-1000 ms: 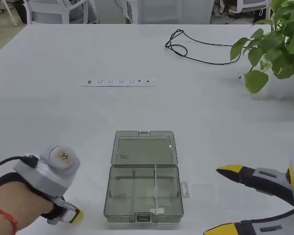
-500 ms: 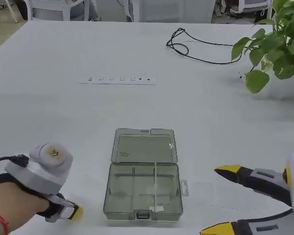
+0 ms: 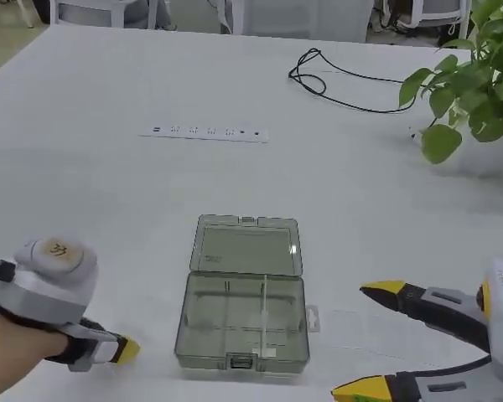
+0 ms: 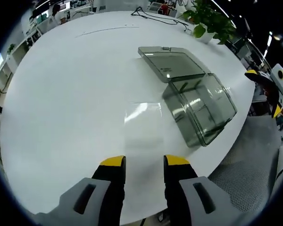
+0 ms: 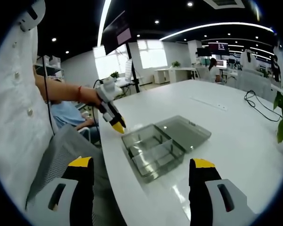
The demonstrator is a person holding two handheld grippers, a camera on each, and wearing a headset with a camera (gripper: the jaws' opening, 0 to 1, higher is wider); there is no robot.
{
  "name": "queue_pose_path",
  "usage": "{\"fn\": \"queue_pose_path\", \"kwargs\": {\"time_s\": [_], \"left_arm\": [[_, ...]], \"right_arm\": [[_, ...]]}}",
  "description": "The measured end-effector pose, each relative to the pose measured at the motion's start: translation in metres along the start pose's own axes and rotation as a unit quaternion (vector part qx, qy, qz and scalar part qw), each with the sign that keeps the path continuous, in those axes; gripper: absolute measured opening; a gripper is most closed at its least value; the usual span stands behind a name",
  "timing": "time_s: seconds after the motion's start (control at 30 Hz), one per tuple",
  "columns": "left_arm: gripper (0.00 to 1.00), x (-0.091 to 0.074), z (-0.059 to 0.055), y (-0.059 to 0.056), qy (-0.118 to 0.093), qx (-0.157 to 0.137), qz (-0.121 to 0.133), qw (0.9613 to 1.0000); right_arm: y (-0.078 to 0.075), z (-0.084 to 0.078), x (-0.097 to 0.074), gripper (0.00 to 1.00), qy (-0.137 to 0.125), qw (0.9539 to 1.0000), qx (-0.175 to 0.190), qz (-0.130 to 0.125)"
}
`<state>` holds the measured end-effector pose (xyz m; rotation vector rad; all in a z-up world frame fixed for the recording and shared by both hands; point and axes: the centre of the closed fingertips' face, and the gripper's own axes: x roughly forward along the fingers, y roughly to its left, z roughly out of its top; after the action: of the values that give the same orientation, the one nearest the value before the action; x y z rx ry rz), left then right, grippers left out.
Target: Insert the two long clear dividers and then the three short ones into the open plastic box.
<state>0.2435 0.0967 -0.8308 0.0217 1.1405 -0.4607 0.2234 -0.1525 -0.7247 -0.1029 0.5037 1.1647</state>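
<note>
Presently, we judge the task to be partly done at best. The open plastic box (image 3: 184,327) sits on the tabletop (image 3: 109,209) with its lid (image 3: 246,247) folded flat behind it. Inside the box we note one clear divider (image 3: 264,314) standing lengthwise, a little right of the box's middle. Fainter lines cross the box floor, and we cannot tell whether these are seated short dividers or only moulded slots, so we record one long divider as apparently fitted and the rest as unconfirmed. Loose stock remains outside the box: faint clear pieces (image 3: 352,327) lie flat just to the right of the box, and in the left gripper view a clear sheet (image 4: 142,112) lies flat near the box on its left side. We cannot count these pieces or sort long from short. The left gripper (image 4: 145,162) hangs to the left of the box, its jaws a modest gap apart with nothing between them, aimed toward the clear sheet. The right gripper (image 5: 141,164) hangs to the right of the box near the loose pieces, jaws spread wide and likewise carrying nothing. In our judgement, at least one long divider and probably all three short ones are yet to be picked up and seated in the box.
</note>
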Motion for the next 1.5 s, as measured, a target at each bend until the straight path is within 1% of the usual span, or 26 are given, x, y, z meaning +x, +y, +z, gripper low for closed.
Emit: {"fn": "queue_pose_path", "kwargs": {"time_s": [0.03, 0.13, 0.17, 0.3, 0.47, 0.5, 0.63, 0.73, 0.77, 0.8, 0.87, 0.97, 1.0, 1.07, 1.1, 1.17, 1.3, 1.37, 1.47, 1.5], "left_arm": [[0.3, -0.002, 0.002, -0.001, -0.008, -0.006, -0.002, 1.0], [0.3, -0.008, 0.004, -0.005, -0.018, -0.011, -0.007, 0.9997], [0.3, -0.009, 0.005, -0.007, -0.023, -0.012, -0.009, 0.9996], [0.3, -0.019, 0.013, -0.018, -0.051, -0.023, -0.022, 0.9982], [0.3, -0.032, 0.026, -0.033, -0.09, -0.04, -0.047, 0.994], [0.3, -0.035, 0.029, -0.037, -0.098, -0.043, -0.053, 0.9928], [0.3, -0.043, 0.039, -0.046, -0.126, -0.053, -0.069, 0.9882], [0.3, -0.051, 0.049, -0.058, -0.148, -0.058, -0.087, 0.9835], [0.3, -0.053, 0.05, -0.061, -0.152, -0.058, -0.09, 0.9826], [0.3, -0.055, 0.055, -0.067, -0.162, -0.055, -0.099, 0.9803], [0.3, -0.059, 0.06, -0.076, -0.173, -0.058, -0.109, 0.977], [0.3, -0.062, 0.067, -0.088, -0.188, -0.053, -0.123, 0.9731], [0.3, -0.063, 0.069, -0.094, -0.192, -0.051, -0.129, 0.9717], [0.3, -0.065, 0.072, -0.1, -0.198, -0.048, -0.136, 0.9696], [0.3, -0.066, 0.074, -0.105, -0.204, -0.046, -0.141, 0.9678], [0.3, -0.067, 0.076, -0.111, -0.208, -0.046, -0.149, 0.9657], [0.3, -0.071, 0.083, -0.125, -0.223, -0.044, -0.165, 0.9597], [0.3, -0.072, 0.085, -0.129, -0.229, -0.043, -0.168, 0.9579], [0.3, -0.073, 0.089, -0.137, -0.239, -0.04, -0.176, 0.9541], [0.3, -0.074, 0.09, -0.139, -0.242, -0.041, -0.177, 0.9531]], "right_arm": [[0.001, 0.001, 0.001, 0.83, 0.0, 1.0, 0.0, 0.0], [0.003, 0.004, 0.002, 0.83, 0.0, 1.0, -0.001, -0.001], [0.003, 0.005, 0.002, 0.83, 0.0, 1.0, 0.0, -0.001], [0.004, 0.01, 0.003, 0.82, -0.002, 1.0, 0.001, -0.003], [0.006, 0.02, 0.004, 0.8, -0.008, 0.9999, 0.003, -0.006], [0.007, 0.022, 0.005, 0.8, -0.01, 0.9999, 0.003, -0.006], [0.009, 0.03, 0.006, 0.78, -0.017, 0.9998, 0.007, -0.009], [0.01, 0.037, 0.007, 0.78, -0.026, 0.9995, 0.015, -0.013], [0.01, 0.039, 0.007, 0.77, -0.029, 0.9993, 0.019, -0.014], [0.01, 0.043, 0.008, 0.75, -0.034, 0.999, 0.026, -0.016], [0.011, 0.05, 0.008, 0.72, -0.044, 0.9982, 0.034, -0.021], [0.011, 0.059, 0.009, 0.68, -0.058, 0.9967, 0.051, -0.025], [0.01, 0.065, 0.009, 0.66, -0.068, 0.9956, 0.057, -0.029], [0.01, 0.07, 0.008, 0.63, -0.075, 0.9946, 0.063, -0.032], [0.01, 0.074, 0.009, 0.61, -0.081, 0.9936, 0.071, -0.034], [0.009, 0.081, 0.009, 0.59, -0.092, 0.9922, 0.074, -0.041], [0.011, 0.088, 0.011, 0.54, -0.101, 0.9899, 0.086, -0.049], [0.012, 0.089, 0.014, 0.51, -0.1, 0.989, 0.096, -0.053], [0.014, 0.09, 0.019, 0.45, -0.102, 0.9861, 0.118, -0.057], [0.015, 0.092, 0.021, 0.43, -0.107, 0.9849, 0.124, -0.057]]}}
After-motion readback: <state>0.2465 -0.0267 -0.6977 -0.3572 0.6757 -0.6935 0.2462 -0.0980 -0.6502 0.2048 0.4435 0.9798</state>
